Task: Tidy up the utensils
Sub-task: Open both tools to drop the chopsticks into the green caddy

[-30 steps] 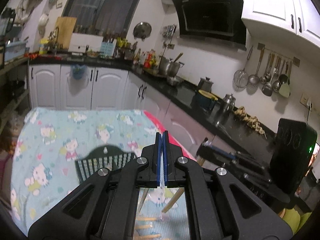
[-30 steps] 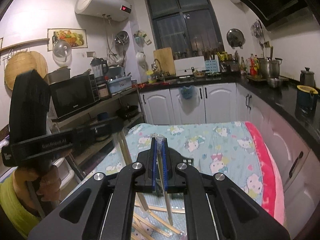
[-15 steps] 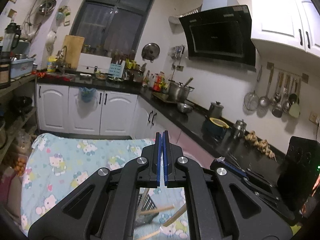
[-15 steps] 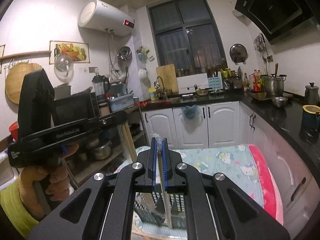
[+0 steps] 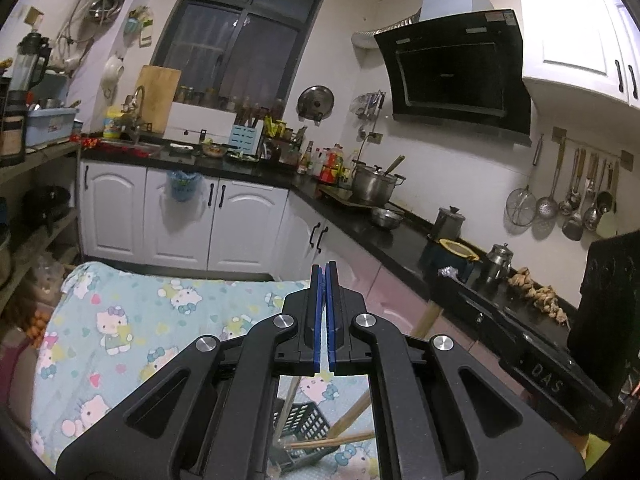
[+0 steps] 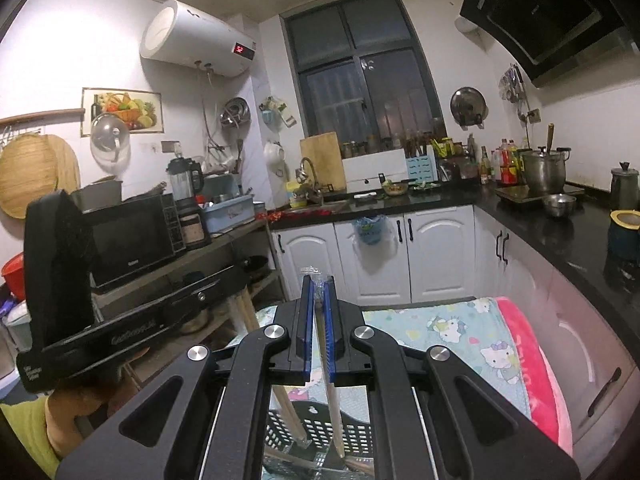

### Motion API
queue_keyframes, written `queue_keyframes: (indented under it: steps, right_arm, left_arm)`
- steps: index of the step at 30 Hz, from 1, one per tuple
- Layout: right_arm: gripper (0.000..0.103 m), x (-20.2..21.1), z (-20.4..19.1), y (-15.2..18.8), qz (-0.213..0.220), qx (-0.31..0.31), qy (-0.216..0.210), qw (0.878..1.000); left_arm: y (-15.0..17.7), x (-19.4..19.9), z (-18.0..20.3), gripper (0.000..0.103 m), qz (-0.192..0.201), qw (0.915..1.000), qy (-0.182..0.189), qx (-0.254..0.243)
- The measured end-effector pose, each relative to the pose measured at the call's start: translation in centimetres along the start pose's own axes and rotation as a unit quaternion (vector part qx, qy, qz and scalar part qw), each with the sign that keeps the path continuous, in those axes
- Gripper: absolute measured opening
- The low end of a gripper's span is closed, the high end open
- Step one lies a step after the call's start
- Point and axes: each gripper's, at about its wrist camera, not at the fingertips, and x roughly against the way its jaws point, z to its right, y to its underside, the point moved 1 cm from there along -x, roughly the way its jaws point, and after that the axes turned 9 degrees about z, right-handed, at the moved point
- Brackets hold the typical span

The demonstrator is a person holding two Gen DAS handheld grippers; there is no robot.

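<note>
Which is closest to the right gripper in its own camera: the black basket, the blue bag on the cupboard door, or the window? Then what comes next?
From the right gripper:
1. Black basket, just below its jaws.
2. Blue bag, hanging on the cupboard door ahead.
3. Window, on the far wall above.

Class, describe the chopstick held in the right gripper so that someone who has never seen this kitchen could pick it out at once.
Start at the table under the cartoon-cat cloth, then find the black slotted basket on it. Above the basket the right gripper has its blue jaws shut on a pale chopstick in a clear wrapper, hanging tip down into the basket. The bare wooden chopsticks beside it are darker.
</note>
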Motion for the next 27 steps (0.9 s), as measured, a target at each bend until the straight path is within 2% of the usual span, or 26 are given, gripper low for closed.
queue_keyframes:
  steps: [12,13,14,15,16,17,19,21,23,24,27]
  right_arm:
    - [0.006,-3.4,1.6,4.2,-0.040,-0.013,0.030,0.999]
    - [0.011,-3.6,1.7,4.5,-0.044,-0.014,0.031,0.998]
    - [0.017,-3.8,1.7,4.9,-0.052,-0.015,0.036,0.998]
    - [0.041,-3.9,1.8,5.2,-0.057,-0.018,0.042,0.997]
    - [0.053,-3.7,2.0,5.5,-0.058,-0.021,0.048,0.997]
    - [0.053,-3.3,2.2,5.7,-0.052,-0.028,0.050,0.997]
    - [0.053,-2.6,2.3,6.0,-0.051,-0.028,0.048,0.997]
    - [0.053,-2.0,2.5,6.2,-0.050,-0.024,0.052,0.997]
    - [0.053,-1.2,2.7,6.4,-0.052,-0.019,0.056,0.997]
    - [0.054,-0.8,2.8,6.4,-0.053,-0.018,0.058,0.997]
    - [0.057,0.4,2.9,6.6,-0.057,-0.011,0.061,0.996]
  left_arm:
    - [3.6,-1.9,-1.8,0.000,-0.028,0.9995,-0.003,0.015]
    - [3.9,-1.9,-2.0,0.001,-0.031,0.9994,-0.005,0.017]
    - [4.1,-1.9,-2.2,0.006,-0.034,0.9992,-0.007,0.019]
    - [4.3,-1.9,-2.5,0.013,-0.039,0.9989,-0.010,0.024]
    - [4.4,-1.7,-2.8,0.033,-0.042,0.9986,-0.012,0.030]
    - [4.6,-1.4,-3.1,0.043,-0.042,0.9984,-0.014,0.034]
    - [4.6,-0.4,-3.5,0.043,-0.038,0.9984,-0.025,0.032]
    - [4.5,0.7,-3.9,0.051,-0.033,0.9983,-0.031,0.035]
    - [4.4,1.8,-4.2,0.065,-0.031,0.9982,-0.040,0.033]
    - [4.3,2.4,-4.4,0.066,-0.027,0.9982,-0.044,0.031]
    - [4.3,4.0,-5.0,0.080,-0.024,0.9978,-0.052,0.034]
